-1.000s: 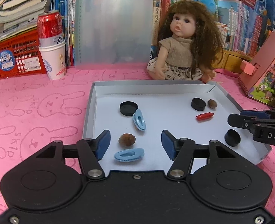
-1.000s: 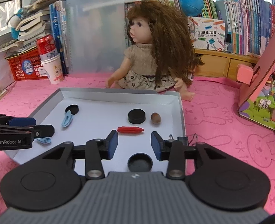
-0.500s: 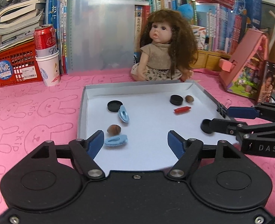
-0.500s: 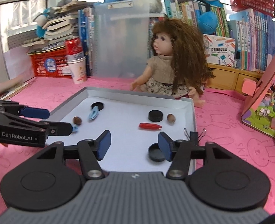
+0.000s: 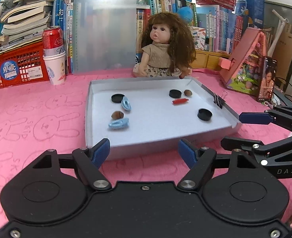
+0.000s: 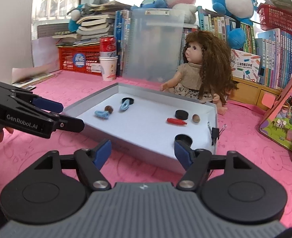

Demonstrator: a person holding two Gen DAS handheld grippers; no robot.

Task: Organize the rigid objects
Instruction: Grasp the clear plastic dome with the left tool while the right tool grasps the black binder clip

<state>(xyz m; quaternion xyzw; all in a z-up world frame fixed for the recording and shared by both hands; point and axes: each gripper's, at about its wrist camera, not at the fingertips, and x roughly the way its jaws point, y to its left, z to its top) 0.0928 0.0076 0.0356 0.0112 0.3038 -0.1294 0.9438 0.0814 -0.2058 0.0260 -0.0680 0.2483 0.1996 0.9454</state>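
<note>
A shallow grey tray (image 5: 219, 136) lies on the pink cloth (image 5: 36, 123), and both grippers hang outside its near edge. The left gripper (image 5: 144, 151) has its fingers spread wide and holds nothing; the right gripper (image 6: 143, 151) is likewise spread and empty. Inside the tray, toward its left wall, sit a black cap (image 5: 117, 98), a blue hair clip (image 5: 126, 103), a brown nut (image 5: 117, 115) and a second blue clip (image 5: 118, 124). Toward the right wall lie another cap (image 5: 175, 93), a second nut (image 5: 187, 92), a red piece (image 5: 180, 101) and a third cap (image 5: 205, 114). A binder clip (image 5: 218, 100) grips the right wall. Behind the tray sits a doll (image 5: 165, 45), a clear clipboard (image 5: 106, 31) and a can in a paper cup (image 5: 53, 55).
</note>
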